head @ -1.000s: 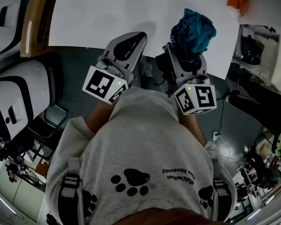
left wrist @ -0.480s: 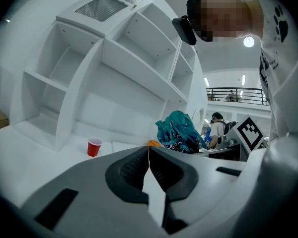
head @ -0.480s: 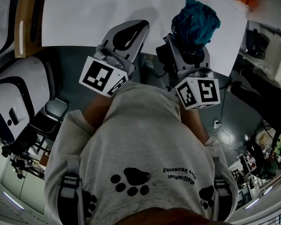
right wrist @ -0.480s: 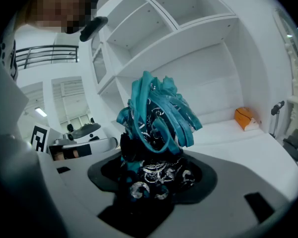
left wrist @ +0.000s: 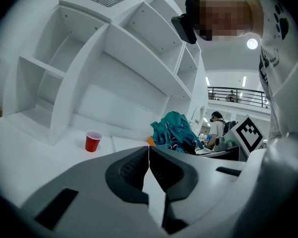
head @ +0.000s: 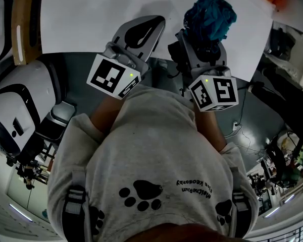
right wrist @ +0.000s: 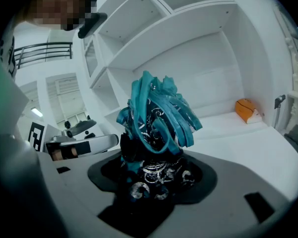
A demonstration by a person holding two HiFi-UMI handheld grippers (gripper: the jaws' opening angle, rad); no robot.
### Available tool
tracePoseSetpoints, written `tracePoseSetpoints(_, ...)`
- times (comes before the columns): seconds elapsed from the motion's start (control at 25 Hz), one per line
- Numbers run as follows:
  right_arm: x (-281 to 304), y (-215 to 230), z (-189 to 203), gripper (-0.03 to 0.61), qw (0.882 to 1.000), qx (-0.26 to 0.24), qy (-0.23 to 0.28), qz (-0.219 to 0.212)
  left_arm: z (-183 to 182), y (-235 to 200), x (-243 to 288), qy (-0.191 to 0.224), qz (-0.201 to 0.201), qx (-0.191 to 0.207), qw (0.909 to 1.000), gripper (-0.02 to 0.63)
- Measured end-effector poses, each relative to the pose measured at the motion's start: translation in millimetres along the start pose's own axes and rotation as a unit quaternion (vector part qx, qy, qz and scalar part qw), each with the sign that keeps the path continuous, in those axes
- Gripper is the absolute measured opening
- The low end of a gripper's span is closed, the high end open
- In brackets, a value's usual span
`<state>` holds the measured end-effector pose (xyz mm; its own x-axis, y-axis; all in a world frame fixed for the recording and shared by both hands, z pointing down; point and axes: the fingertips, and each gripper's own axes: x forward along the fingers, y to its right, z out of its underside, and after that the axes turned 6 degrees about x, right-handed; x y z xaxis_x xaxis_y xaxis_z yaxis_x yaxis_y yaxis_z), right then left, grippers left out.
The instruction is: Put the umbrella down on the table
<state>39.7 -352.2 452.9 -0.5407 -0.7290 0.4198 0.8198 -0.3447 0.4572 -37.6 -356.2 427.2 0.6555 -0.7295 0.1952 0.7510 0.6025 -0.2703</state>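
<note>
Holding the umbrella [right wrist: 156, 128] clamped between the jaws of the right gripper [right wrist: 151, 185], so not yet put down on the table [head: 91, 19]. Judged as somewhere in the middle of the task: already brought over the near edge of the white top, as seen from the head view, but apparently kept up in the jaws and not resting on the surface. Hard to tell from any view whether the lower end touches the top or hangs just above. Left to do, as a judgement only: lowering to the top, laying down, parting the jaws, drawing back. Folded and bunched, with the dark patterned part sunk deep between the right jaws and the teal folds standing up and out beyond the fingertips, so gripped near one end, with most of the cloth free in front. Seen also from the left gripper view, to the right and a little ahead. Left gripper [head: 152, 23] with jaws pressed together on nothing, just beside the right one, apart from the umbrella, taking no part. Farther on the table, well apart from both: a red cup [left wrist: 93, 141] near the shelf [left wrist: 89, 58], and an orange thing [right wrist: 247, 110] at the far right.
</note>
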Motion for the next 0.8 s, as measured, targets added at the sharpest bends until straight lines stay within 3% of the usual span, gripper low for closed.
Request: tracePoseSetpoints(0.8, 65, 57, 35, 0.279, 0.997, 0.019, -0.063, 0.039, 45, -32, 56, -0.041, 0.007, -0.023, 0.9989, 0.018)
